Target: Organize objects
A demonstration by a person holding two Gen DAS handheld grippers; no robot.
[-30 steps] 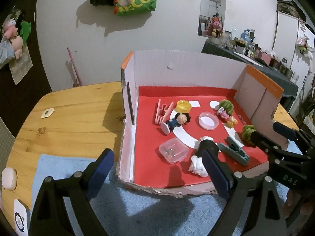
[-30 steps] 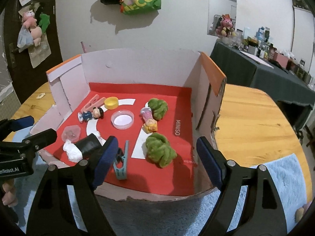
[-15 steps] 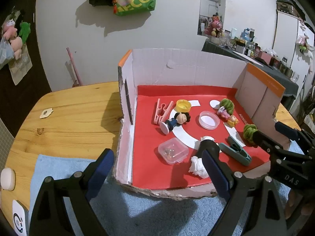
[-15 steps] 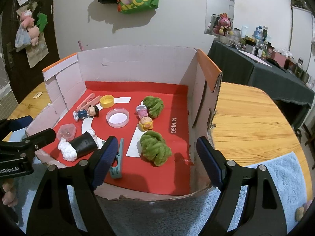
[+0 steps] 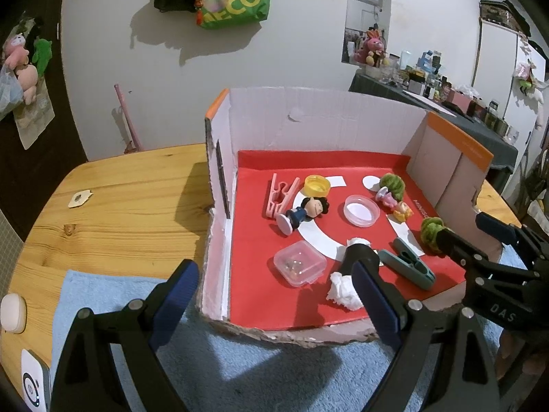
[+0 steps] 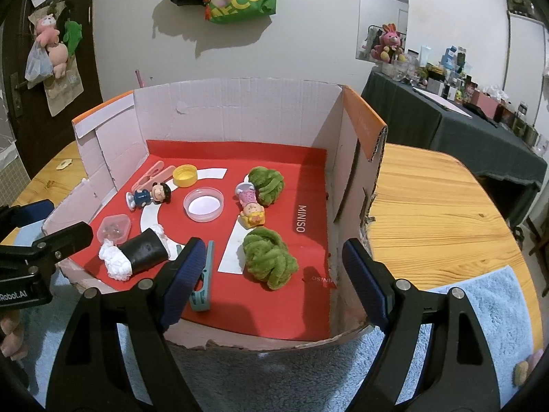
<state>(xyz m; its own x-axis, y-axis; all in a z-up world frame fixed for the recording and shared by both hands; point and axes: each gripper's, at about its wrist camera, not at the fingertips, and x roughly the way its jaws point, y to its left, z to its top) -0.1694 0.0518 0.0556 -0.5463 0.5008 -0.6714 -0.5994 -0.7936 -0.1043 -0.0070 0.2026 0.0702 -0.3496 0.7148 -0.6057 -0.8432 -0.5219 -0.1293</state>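
Left wrist view: both grippers' fingers spread wide and empty before the cardboard box (image 5: 308, 116).
Left gripper (image 5: 274, 295) hides part of the black tube (image 5: 357, 257); toys lie inside; clear case's (image 5: 299, 263) contents are unreadable.

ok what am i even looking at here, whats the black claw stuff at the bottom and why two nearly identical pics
There is no robot here. A person holds a two-finger gripper in each hand, and each gripper carries a wide-angle camera looking forward along its fingers. So one picture comes from the left gripper, the other from the right gripper; each also catches the other at its edge.

Both look down into a cardboard box with a red floor, standing on a wooden table and partly on a blue towel. Inside lie two green fuzzy balls, two small figurines, a yellow cap, a round clear dish, a teal clip and more.

Both grippers are open and hold nothing.
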